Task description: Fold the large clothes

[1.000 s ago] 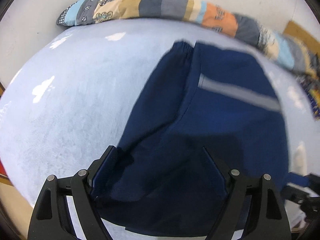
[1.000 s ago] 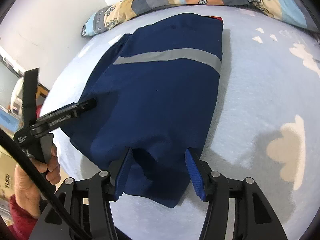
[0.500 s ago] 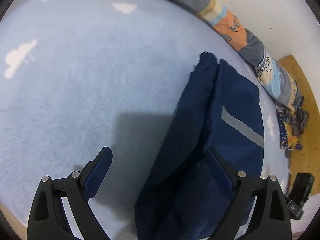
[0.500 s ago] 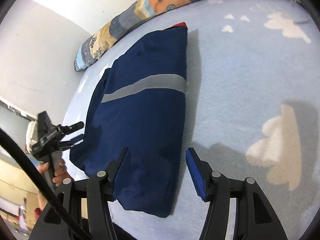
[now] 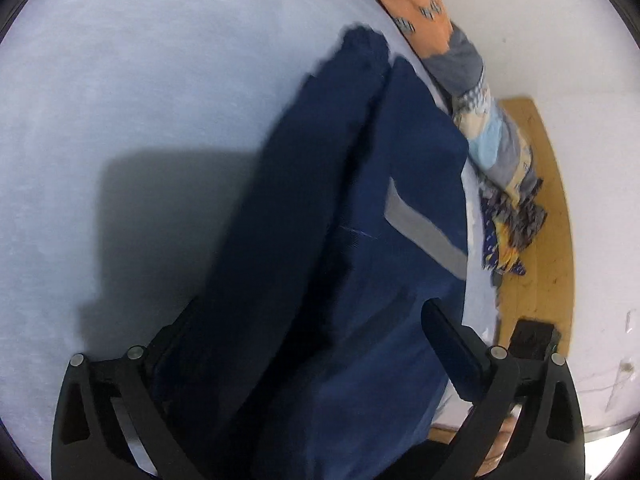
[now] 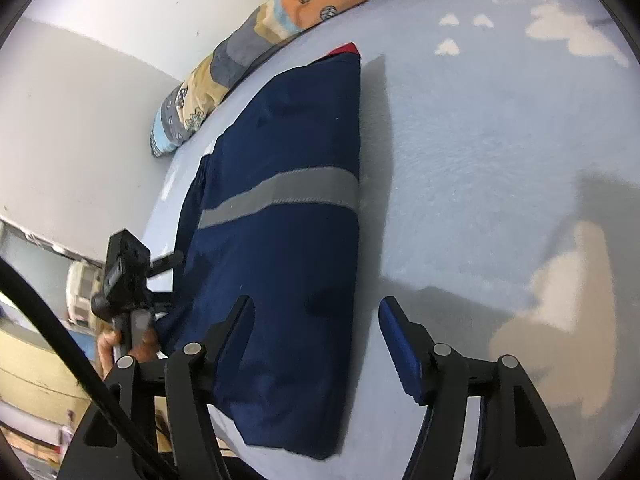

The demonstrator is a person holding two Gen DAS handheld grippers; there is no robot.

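A folded navy garment (image 6: 288, 240) with a grey reflective stripe (image 6: 280, 194) lies on the pale blue bed (image 6: 480, 160); it fills the left wrist view (image 5: 340, 260) too. My left gripper (image 5: 316, 328) is open, its jaws wide on either side of the garment's near end; it also shows in the right wrist view (image 6: 168, 276), at the garment's left edge. My right gripper (image 6: 316, 328) is open above the garment's near right edge, holding nothing.
A patchwork quilt roll (image 6: 280, 20) lies along the far edge of the bed against the white wall; it shows in the left wrist view (image 5: 480, 92) too. A wooden floor (image 5: 536, 240) and a crumpled patterned cloth (image 5: 508, 220) lie past the bed's right side.
Both grippers have drawn back and lifted from the garment. My right gripper let go of the near hem and opened wider. My left gripper swung right, over the garment's left fold.
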